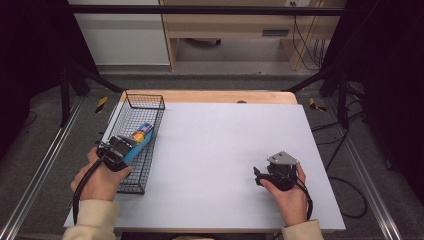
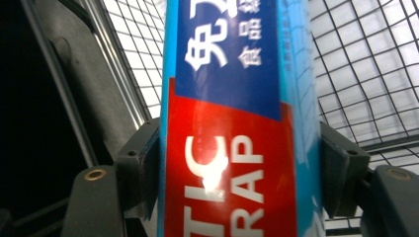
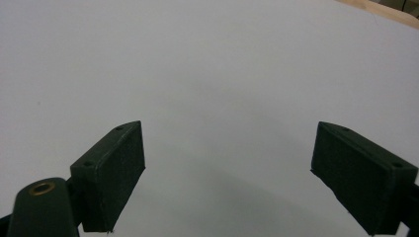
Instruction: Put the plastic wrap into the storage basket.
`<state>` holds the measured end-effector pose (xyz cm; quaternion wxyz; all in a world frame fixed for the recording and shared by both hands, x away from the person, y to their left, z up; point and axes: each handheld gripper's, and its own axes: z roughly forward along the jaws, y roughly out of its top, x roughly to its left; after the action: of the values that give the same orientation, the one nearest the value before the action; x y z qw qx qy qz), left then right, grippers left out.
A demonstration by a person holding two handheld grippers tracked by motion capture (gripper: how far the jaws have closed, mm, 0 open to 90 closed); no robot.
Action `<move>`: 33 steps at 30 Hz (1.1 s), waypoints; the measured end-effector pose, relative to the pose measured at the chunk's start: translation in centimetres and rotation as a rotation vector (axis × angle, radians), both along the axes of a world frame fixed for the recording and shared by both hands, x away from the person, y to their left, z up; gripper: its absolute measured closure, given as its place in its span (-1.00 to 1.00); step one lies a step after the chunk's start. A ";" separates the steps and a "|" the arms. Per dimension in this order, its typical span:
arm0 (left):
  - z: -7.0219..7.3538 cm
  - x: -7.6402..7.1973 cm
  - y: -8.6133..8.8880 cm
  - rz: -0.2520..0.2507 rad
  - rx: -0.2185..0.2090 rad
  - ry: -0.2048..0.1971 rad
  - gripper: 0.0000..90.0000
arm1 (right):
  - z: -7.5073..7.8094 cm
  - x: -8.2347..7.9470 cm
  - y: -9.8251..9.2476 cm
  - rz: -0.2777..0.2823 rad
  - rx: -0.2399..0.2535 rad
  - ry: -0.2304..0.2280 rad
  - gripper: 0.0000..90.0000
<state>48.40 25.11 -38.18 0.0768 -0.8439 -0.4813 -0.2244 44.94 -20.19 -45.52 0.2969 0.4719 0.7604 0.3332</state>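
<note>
**Inspector:** White sheet is covering most of the tabletop (image 1: 225, 150), with a strip of bare wood showing along the far edge. How many items are you counting on it?

**Assistant:** One black wire basket (image 1: 135, 142), sitting along the left edge of the tabletop. One blue box (image 1: 137, 141) of plastic wrap, with a red panel and white lettering, is lying lengthwise over the basket, its far end pointing away from the person.

**Inspector:** And the tongs?

**Assistant:** Two sets, one in each hand. The left tongs (image 1: 122, 145) are clenching the blue box; in the left gripper view the box (image 2: 232, 123) is standing between the two black jaws, both pads pressing against its sides, with the basket mesh (image 2: 365, 74) showing behind it. Whether the box is touching the basket floor, I cannot tell.

**Inspector:** The right side?

**Assistant:** The right tongs (image 1: 257, 177) are resting low over the near right part of the tabletop, well apart from the basket, pointing left. In the right gripper view the right tongs (image 3: 227, 177) are standing released, jaws wide apart, with bare white sheet (image 3: 207, 74) between and beyond them.

**Inspector:** Hands?

**Assistant:** Two, each in a cream sleeve: left hand (image 1: 100, 180) and right hand (image 1: 290, 197).
</note>
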 end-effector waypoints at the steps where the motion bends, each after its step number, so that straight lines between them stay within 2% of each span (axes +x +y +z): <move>1: 0.1 -0.1 0.0 0.001 -0.001 -0.011 -0.31 | 0.0 0.0 0.0 0.000 0.000 0.000 -0.70; 2: 0.3 -0.2 0.0 -0.001 -0.005 -0.027 -0.38 | 0.0 0.0 0.0 0.005 -0.004 0.002 -0.71; 4: 1.1 -0.5 0.1 -0.005 -0.043 -0.079 -0.45 | 0.0 0.0 0.0 0.004 -0.002 0.000 -0.71; 5: 1.1 -0.5 0.1 -0.005 -0.043 -0.079 -0.49 | 0.0 0.0 0.0 0.004 -0.003 -0.001 -0.71; 6: 1.5 -0.6 0.0 -0.011 -0.059 -0.097 -0.49 | 0.0 0.0 0.0 0.004 -0.003 -0.001 -0.71; 8: 2.6 -1.1 -0.4 -0.031 -0.091 -0.152 -0.60 | 0.0 -0.1 -0.1 0.001 -0.006 -0.003 -0.72; 9: 2.6 -1.1 -0.4 -0.031 -0.091 -0.152 -0.64 | 0.0 -0.1 -0.1 -0.001 -0.006 -0.004 -0.72; 12: 3.8 -1.7 -1.1 -0.063 -0.125 -0.213 -0.71 | 0.1 -0.1 -0.1 -0.005 -0.005 -0.003 -0.73; 13: 4.4 -2.0 -1.5 -0.079 -0.152 -0.255 -0.77 | 0.1 0.0 -0.1 -0.004 -0.008 -0.008 -0.74; 14: 4.4 -2.0 -1.5 -0.079 -0.152 -0.255 -0.78 | 0.1 0.0 -0.1 -0.004 -0.008 -0.008 -0.74; 19: 5.6 -2.7 -3.0 -0.150 -0.203 -0.305 -0.79 | 0.3 -0.1 -0.1 -0.008 -0.010 -0.024 -0.81; 20: 5.9 -3.0 -3.6 -0.177 -0.211 -0.317 -0.80 | 0.3 -0.2 -0.2 -0.012 -0.008 -0.025 -0.82; 22: 5.9 -3.2 -4.0 -0.186 -0.223 -0.333 -0.81 | 0.3 -0.2 -0.3 -0.014 -0.009 -0.032 -0.82; 23: 6.0 -3.3 -4.6 -0.228 -0.229 -0.344 -0.82 | 0.4 -0.2 -0.4 -0.017 -0.004 -0.035 -0.85; 25: 6.0 -3.5 -4.9 -0.229 -0.233 -0.341 -0.83 | 0.4 -0.2 -0.5 -0.024 -0.007 -0.044 -0.88; 27: 5.9 -3.5 -5.5 -0.261 -0.189 -0.354 -0.83 | 0.5 -0.3 -0.5 -0.025 -0.004 -0.046 -0.88; 29: 5.8 -3.5 -6.2 -0.276 -0.201 -0.356 -0.85 | 0.5 -0.3 -0.6 -0.026 -0.005 -0.055 -0.90; 32: 5.5 -3.2 -6.9 -0.312 -0.173 -0.352 -0.85 | 0.7 -0.5 -0.6 -0.025 -0.008 -0.069 -0.90; 33: 5.4 -3.0 -7.2 -0.320 -0.180 -0.350 -0.85 | 0.7 -0.6 -0.6 -0.020 -0.011 -0.072 -0.91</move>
<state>45.39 17.89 -32.83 -0.1195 -0.8611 -0.3656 -0.3326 44.30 -20.79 -44.82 0.3302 0.4655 0.7462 0.3428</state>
